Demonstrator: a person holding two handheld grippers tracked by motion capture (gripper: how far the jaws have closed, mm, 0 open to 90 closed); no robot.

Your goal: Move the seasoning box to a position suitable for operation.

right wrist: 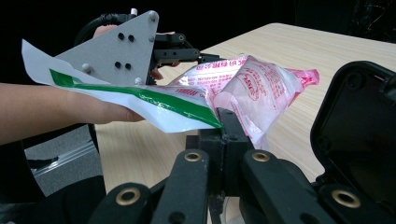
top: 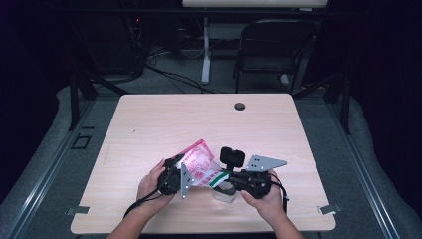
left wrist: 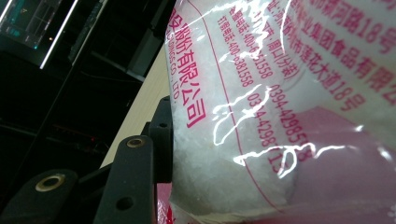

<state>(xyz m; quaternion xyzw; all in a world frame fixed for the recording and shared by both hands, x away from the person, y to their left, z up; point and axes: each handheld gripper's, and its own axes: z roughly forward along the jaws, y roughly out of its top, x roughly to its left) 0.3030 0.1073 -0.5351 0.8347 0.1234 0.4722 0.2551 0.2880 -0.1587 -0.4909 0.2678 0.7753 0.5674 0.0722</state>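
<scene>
Your left hand-held gripper [top: 185, 174] clamps pink-printed bag [top: 199, 162] body; your right hand-held gripper [top: 228, 178] pinched together on bag's green-striped edge [right wrist: 154, 100]. Bag held above counter [top: 149, 124], near front edge.

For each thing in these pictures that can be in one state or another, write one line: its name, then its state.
Pink and white bag: lifted off the table, full of white grains, gripped at both ends.
Bag's green-striped edge: pinched flat, not yet torn open.
Left gripper: shut on the bag's body.
Right gripper: shut on the striped edge.
Clear cup: upright on the table beneath the bag.
</scene>
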